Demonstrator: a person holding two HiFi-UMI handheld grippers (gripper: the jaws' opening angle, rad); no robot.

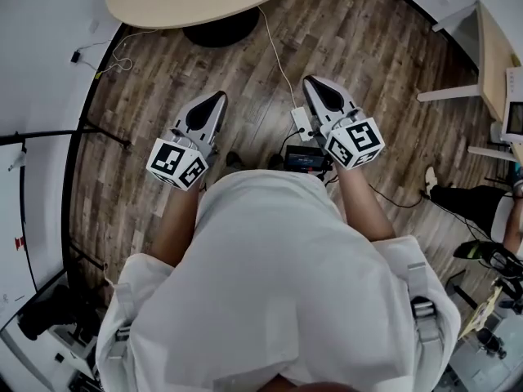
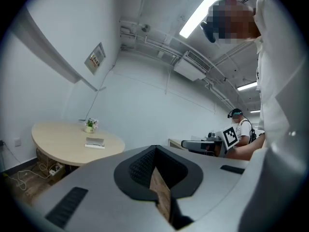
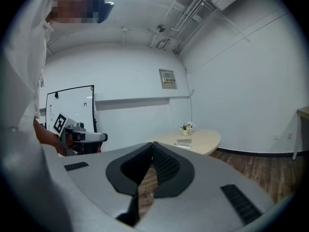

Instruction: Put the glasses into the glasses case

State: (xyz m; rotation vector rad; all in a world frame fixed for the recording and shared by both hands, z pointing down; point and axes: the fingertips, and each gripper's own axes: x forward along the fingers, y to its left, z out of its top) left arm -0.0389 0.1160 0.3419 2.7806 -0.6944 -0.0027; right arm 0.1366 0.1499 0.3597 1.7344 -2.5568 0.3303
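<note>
My left gripper (image 1: 220, 97) and right gripper (image 1: 310, 81) are held in front of the person's body, above the wooden floor, both pointing at a round beige table (image 1: 163, 2). Each is shut, tips meeting with nothing between them, as the left gripper view (image 2: 154, 149) and right gripper view (image 3: 152, 145) also show. A small flat grey thing (image 2: 94, 143) lies on the far table, seen again from the right (image 3: 183, 142); I cannot tell if it is the glasses case. No glasses are visible.
A small potted plant (image 2: 90, 124) stands on the table behind the flat thing. Cables and a white power strip (image 1: 301, 122) lie on the floor ahead. Another table (image 1: 493, 60) is at the right. A second person (image 2: 239, 127) stands further off. A whiteboard (image 3: 72, 105) is at the left wall.
</note>
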